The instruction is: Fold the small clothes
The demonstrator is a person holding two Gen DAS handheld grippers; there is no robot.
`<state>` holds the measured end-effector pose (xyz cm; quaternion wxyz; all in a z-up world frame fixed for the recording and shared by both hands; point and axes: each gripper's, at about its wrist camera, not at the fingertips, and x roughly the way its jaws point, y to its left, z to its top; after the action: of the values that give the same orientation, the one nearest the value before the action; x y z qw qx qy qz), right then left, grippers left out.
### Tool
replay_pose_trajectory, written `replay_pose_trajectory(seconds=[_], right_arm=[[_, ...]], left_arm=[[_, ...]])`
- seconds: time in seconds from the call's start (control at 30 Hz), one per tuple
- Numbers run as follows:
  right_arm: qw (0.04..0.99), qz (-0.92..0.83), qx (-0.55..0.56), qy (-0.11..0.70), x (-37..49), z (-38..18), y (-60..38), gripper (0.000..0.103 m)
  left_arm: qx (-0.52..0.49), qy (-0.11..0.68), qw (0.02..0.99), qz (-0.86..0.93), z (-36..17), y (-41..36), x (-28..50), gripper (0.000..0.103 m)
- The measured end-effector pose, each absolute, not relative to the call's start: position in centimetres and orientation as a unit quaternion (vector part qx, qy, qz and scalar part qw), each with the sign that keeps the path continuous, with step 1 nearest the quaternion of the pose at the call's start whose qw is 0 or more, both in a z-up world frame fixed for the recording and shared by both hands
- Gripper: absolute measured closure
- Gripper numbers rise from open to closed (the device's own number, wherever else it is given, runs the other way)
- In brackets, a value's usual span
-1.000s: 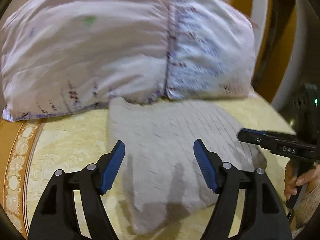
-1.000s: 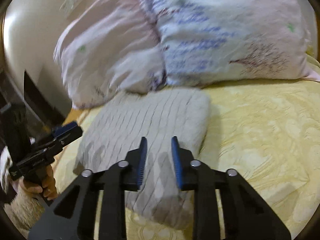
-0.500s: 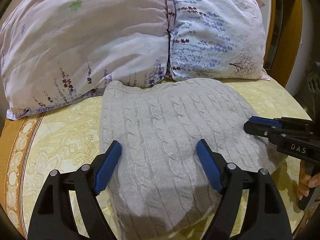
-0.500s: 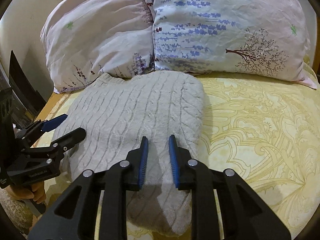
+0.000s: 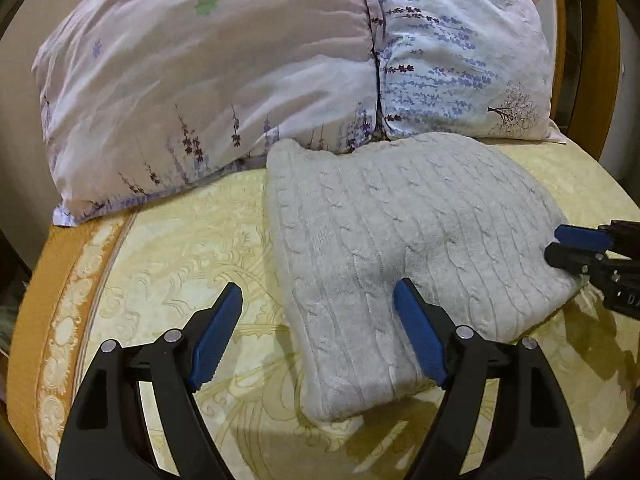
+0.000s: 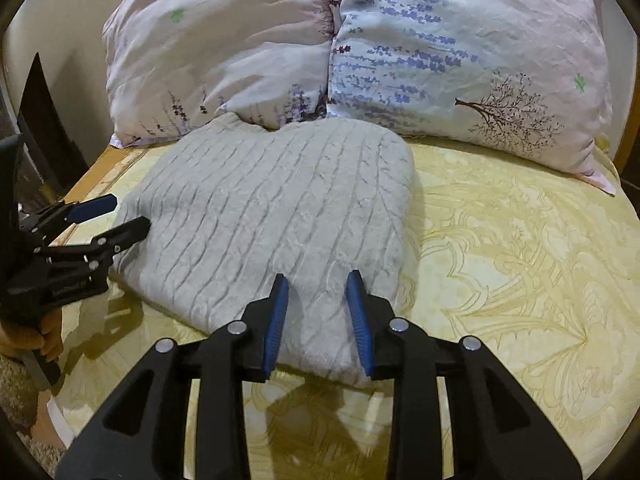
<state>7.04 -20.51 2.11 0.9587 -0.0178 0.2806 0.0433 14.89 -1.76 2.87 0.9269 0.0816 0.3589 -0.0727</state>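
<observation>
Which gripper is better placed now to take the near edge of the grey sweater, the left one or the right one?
Probably the right gripper: its jaws are open over the near edge of the grey knit sweater. The left gripper is open too, but it sits across the sweater's left edge, half over the yellow bedspread.

I see two floral pillows (image 6: 352, 52) against a cream wall (image 6: 52, 12), on a yellow patterned bedspread (image 6: 520, 264).

Folded sweater (image 6: 276, 216) on bedspread (image 6: 520, 260), touching two side-by-side pillows (image 6: 460, 52) behind it
</observation>
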Motion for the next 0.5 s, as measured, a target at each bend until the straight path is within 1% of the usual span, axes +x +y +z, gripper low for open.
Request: replay_pose_trajectory(seconds=[0.03, 0.07, 0.1, 0.13, 0.17, 0.2, 0.27, 0.3, 0.33, 0.37, 0.5], right_arm=[[0.960, 0.046, -0.013, 0.275, 6.6, 2.3, -20.6, 0.065], [0.963, 0.047, -0.008, 0.265, 5.8, 2.5, -20.7, 0.048], [0.966, 0.044, -0.006, 0.253, 5.1, 2.7, -20.7, 0.040], [0.970, 0.033, -0.009, 0.239, 4.1, 2.9, -20.7, 0.029], [0.973, 0.025, -0.012, 0.229, 3.4, 3.0, -20.7, 0.024], [0.975, 0.020, -0.012, 0.219, 2.4, 3.1, -20.6, 0.022], [0.977, 0.014, -0.005, 0.211, 1.4, 3.0, -20.4, 0.010], [0.978, 0.003, -0.004, 0.210, 0.9, 2.7, -20.1, 0.008], [0.977, -0.008, -0.006, 0.211, 0.8, 2.6, -19.9, 0.003], [0.977, -0.022, -0.011, 0.213, 0.6, 2.3, -19.6, 0.002], [0.969, -0.068, -0.028, 0.234, 1.3, 0.8, -18.6, 0.002]], left_arm=[[0.076, 0.357, 0.928, -0.076, 3.1, -1.6, 14.5, 0.023], [0.069, 0.355, 0.929, -0.080, 3.3, -1.2, 13.9, 0.023], [0.059, 0.352, 0.930, -0.084, 3.6, -0.6, 13.1, 0.023], [0.054, 0.350, 0.931, -0.084, 3.7, -0.3, 12.7, 0.020], [0.048, 0.349, 0.932, -0.082, 3.8, 0.1, 12.1, 0.016], [0.039, 0.347, 0.933, -0.081, 3.8, 0.7, 11.3, 0.014], [0.022, 0.348, 0.933, -0.082, 3.7, 1.4, 10.2, 0.010], [0.011, 0.353, 0.932, -0.084, 3.6, 1.7, 9.7, 0.008], [0.003, 0.359, 0.929, -0.086, 3.4, 1.9, 9.3, 0.004], [-0.002, 0.363, 0.928, -0.087, 3.2, 2.0, 9.2, 0.003], [-0.005, 0.381, 0.921, -0.078, 1.9, 1.6, 8.5, 0.001]])
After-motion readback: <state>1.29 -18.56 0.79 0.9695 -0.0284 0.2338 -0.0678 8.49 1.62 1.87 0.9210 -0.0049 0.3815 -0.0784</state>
